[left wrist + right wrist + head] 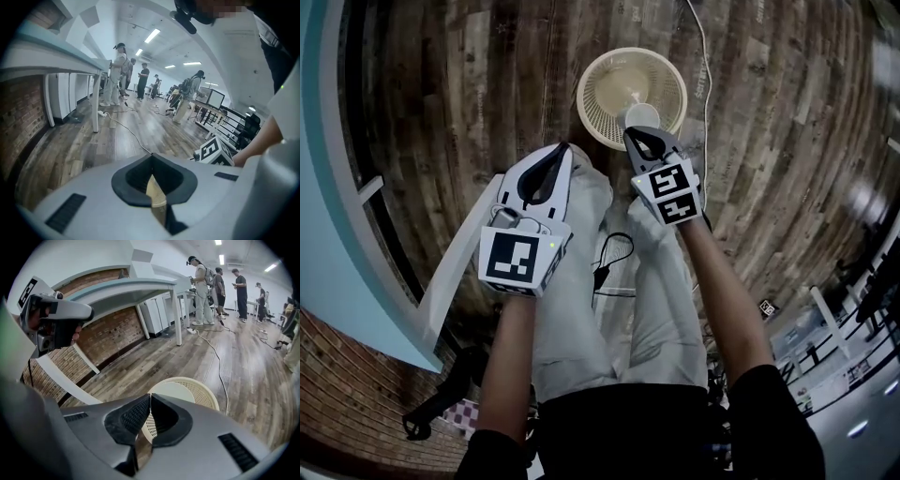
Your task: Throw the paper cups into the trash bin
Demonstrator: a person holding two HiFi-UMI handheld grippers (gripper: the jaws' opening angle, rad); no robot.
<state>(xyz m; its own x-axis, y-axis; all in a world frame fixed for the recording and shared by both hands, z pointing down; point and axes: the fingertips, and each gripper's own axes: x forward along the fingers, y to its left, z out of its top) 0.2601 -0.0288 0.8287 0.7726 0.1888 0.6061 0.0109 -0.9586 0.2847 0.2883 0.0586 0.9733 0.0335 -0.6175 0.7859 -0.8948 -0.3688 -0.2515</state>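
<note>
Just beyond the right gripper (150, 396), fingers (132, 416) together, lies the trash bin (206, 397).

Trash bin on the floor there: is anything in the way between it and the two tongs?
Nothing visible does. The right tongs hang above the trash bin, the left tongs just beside it, with only open air and wooden floor below. Both are shut, with no paper cup in them.

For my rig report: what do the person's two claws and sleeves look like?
The left claw and right claw are pale grey with black ribbed pads. Each carries a cube of black-and-white square markers. The sleeves are short and black.
</note>
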